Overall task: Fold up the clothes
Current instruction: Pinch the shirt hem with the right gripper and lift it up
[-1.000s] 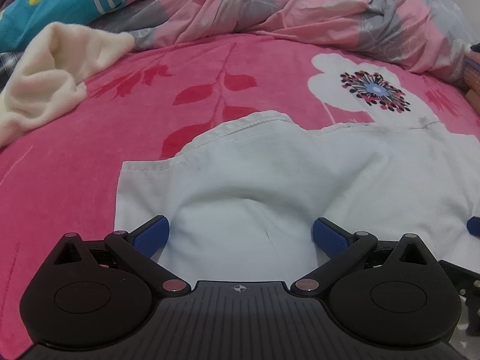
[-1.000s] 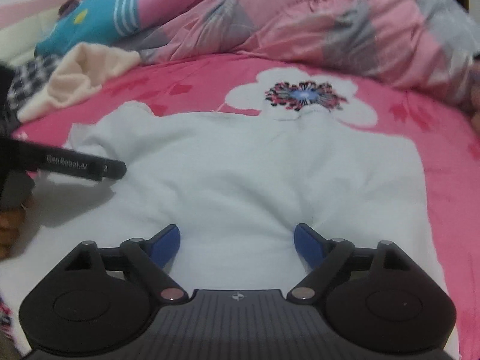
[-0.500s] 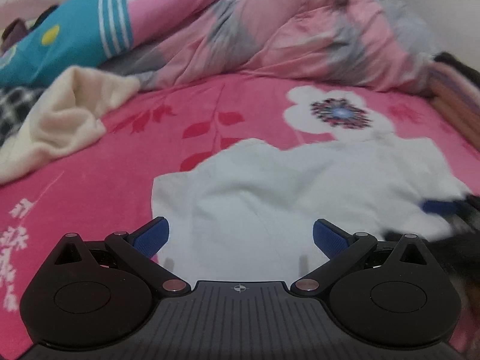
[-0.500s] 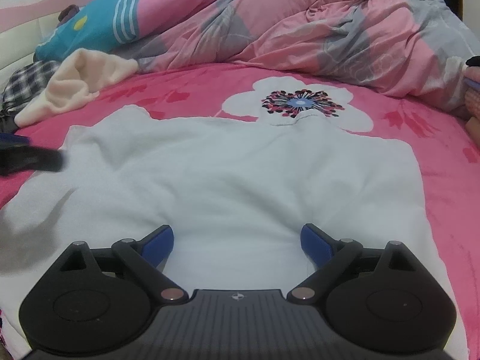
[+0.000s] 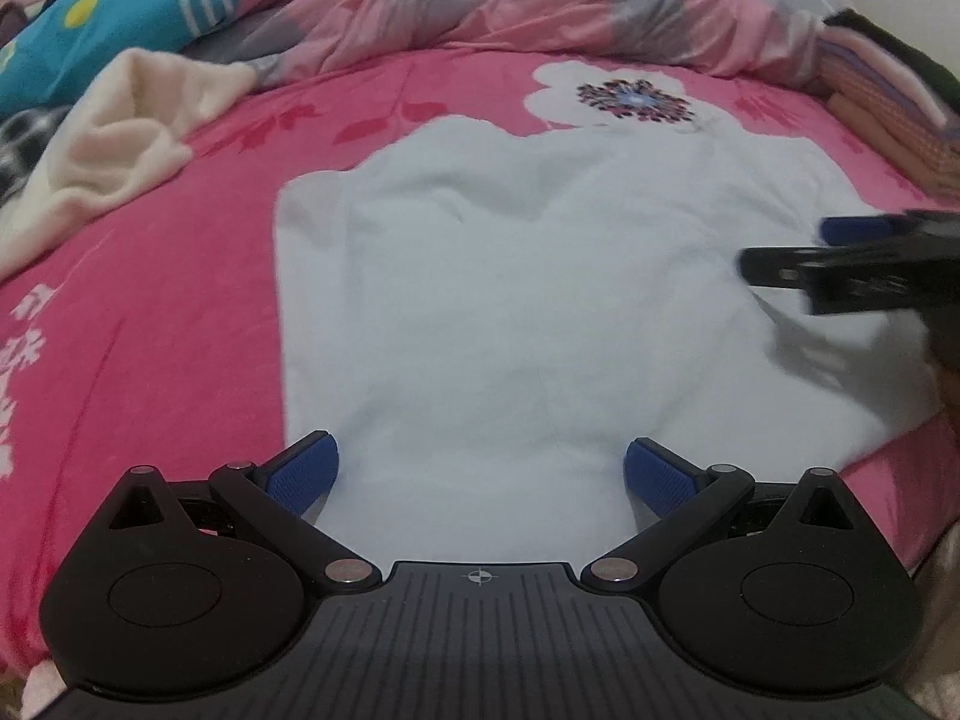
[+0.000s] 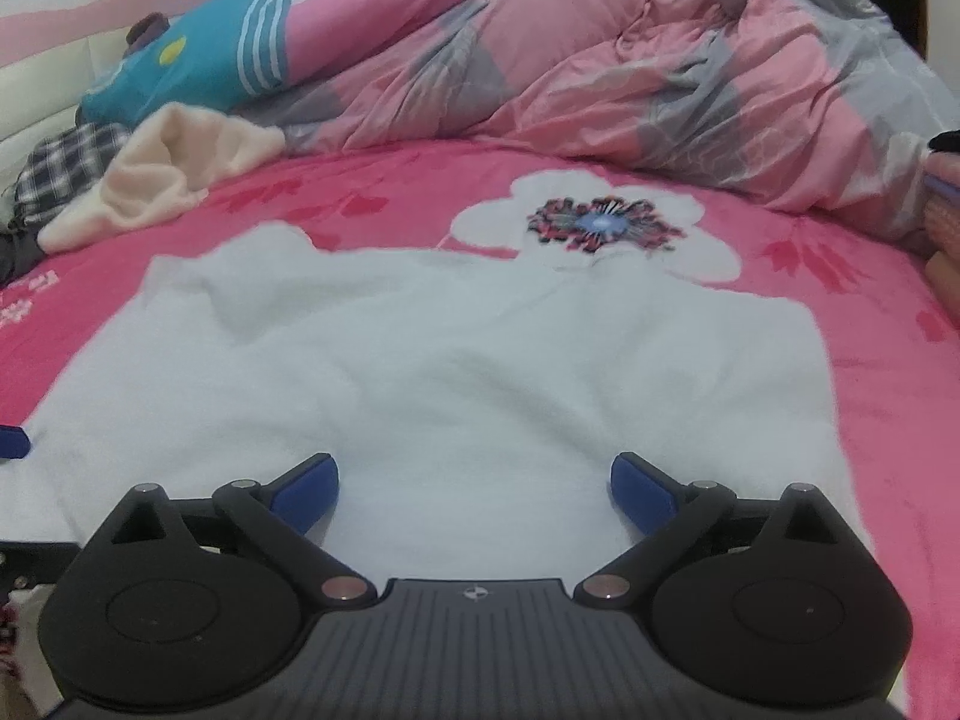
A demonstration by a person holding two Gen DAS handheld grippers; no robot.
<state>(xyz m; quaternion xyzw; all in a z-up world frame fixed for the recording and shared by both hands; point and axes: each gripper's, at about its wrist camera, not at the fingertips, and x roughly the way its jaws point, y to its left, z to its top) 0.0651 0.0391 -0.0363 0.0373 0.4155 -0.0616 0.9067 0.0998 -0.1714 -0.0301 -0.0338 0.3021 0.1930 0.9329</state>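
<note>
While spread across the pink bedsheet [image 5: 150,330], a pale garment [image 5: 510,300] lying mostly flat, far edge just short of the printed white flower [image 6: 600,228], faint ripples through the middle. Left gripper [image 5: 477,474] low over the near hem, blue pads well apart, nothing between them. Right gripper [image 6: 474,483] likewise over the near hem, pads spread wide, empty; seen from the left view as a dark blurred shape over the cloth's right side.

Changed from a second ago: both tools drawn back and raised, so far more of the cloth in sight now. Gone from the left view: the close bulge of fabric and hem seam between the pads; in its place, a smooth, roughly rectangular outline. Left gripper, then reaching across the right view, now only a blue tip at that view's left edge.

Likely meaning: either a smoothing pass over, or a fold just laid and released. Number of layers not possible to tell.

Beyond: cream cloth [image 6: 162,186], rumpled pink-grey quilt [image 6: 600,60], blue striped pillow [image 6: 198,72], folded stack [image 5: 888,114] at far right.
</note>
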